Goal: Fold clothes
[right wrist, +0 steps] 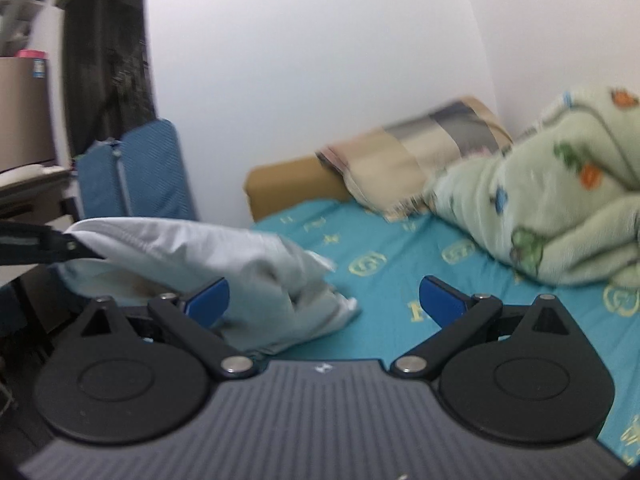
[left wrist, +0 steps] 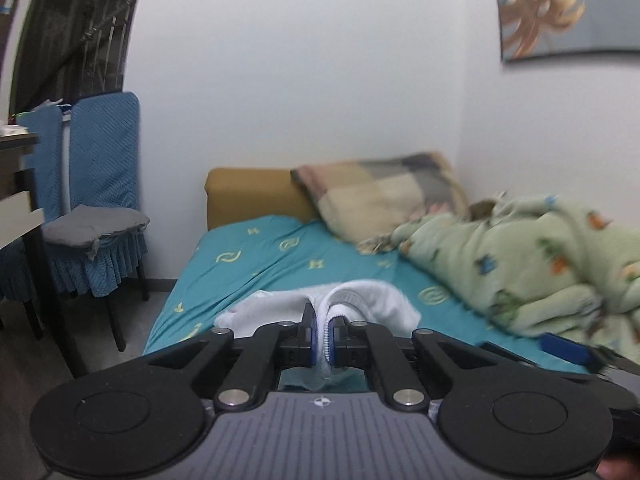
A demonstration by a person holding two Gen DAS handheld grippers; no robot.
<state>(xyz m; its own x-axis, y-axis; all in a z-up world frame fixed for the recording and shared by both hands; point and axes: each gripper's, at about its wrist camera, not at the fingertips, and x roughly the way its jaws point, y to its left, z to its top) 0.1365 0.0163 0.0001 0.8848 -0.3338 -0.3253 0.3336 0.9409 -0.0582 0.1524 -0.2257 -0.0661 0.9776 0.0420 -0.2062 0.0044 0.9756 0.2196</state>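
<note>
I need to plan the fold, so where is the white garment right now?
The white garment sits pinched in the left tongs over the teal bedsheet's near edge; in the right wrist view it hangs left of the open right tongs.

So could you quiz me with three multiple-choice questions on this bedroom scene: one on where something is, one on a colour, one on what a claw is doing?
1. Where does the patchwork pillow lie?
A. at the head of the bed, by the wall
B. on the chair
C. on the floor

2. What colour is the bedsheet?
A. red
B. teal
C. black

3. How is the left claw?
A. wide open
B. shut on the white garment
C. shut on the green blanket

Answers: 1 A, it leans beside the mustard headboard. 2 B, teal with yellow motifs. 3 B, white fabric is pinched between its pads.
</note>
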